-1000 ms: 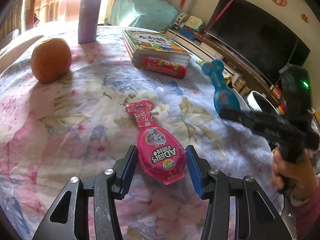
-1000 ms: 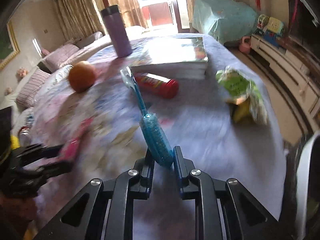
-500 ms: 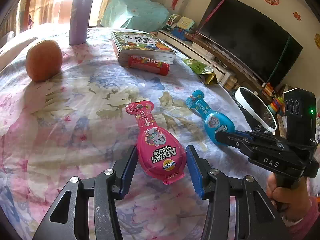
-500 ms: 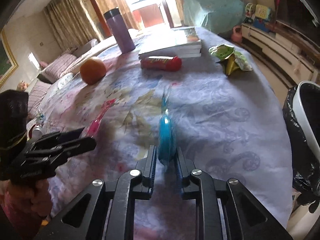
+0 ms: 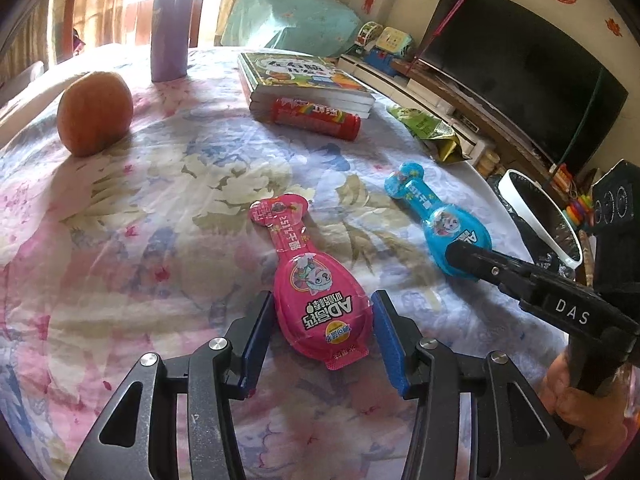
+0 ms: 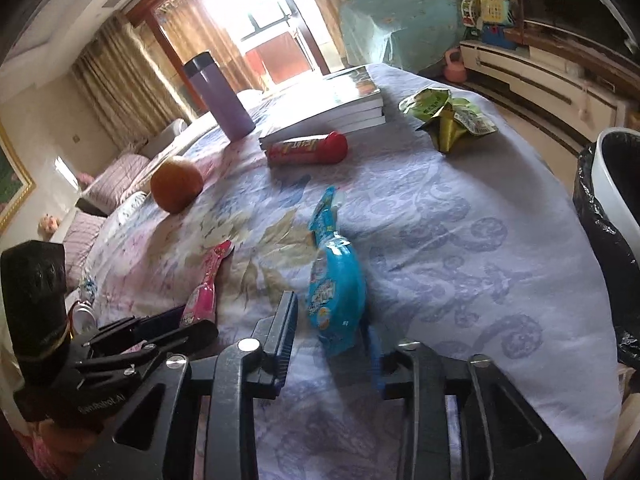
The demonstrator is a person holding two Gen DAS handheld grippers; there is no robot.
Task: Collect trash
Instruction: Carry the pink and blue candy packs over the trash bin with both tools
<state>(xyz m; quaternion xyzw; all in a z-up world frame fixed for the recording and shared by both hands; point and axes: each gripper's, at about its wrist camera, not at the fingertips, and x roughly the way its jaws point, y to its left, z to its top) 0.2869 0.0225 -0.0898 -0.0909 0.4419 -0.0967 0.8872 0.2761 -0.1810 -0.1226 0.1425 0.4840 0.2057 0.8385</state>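
Note:
A pink snack packet [image 5: 320,300] lies on the flowered tablecloth between the blue pads of my left gripper [image 5: 322,332], which are shut against both of its sides. To its right lies a blue packet [image 5: 440,220] of the same shape, with my right gripper [image 5: 460,254] over its wide end. In the right wrist view the blue packet [image 6: 336,284] sits tilted between the pads of the right gripper [image 6: 332,332]. Those jaws are closing, but a gap shows beside the left pad. The pink packet [image 6: 204,292] and left gripper [image 6: 192,322] appear at lower left.
A crumpled green snack bag [image 5: 428,132] lies near the table's right edge. A white bin with a black liner [image 6: 616,184] stands beside the table. A red tube [image 5: 316,118], stacked books [image 5: 304,80], an orange [image 5: 94,112] and a purple flask [image 5: 170,28] occupy the far side.
The right gripper brought the blue packet down from the air onto the cloth to the right of the pink one, and its jaws stand wider. The left gripper kept its place.

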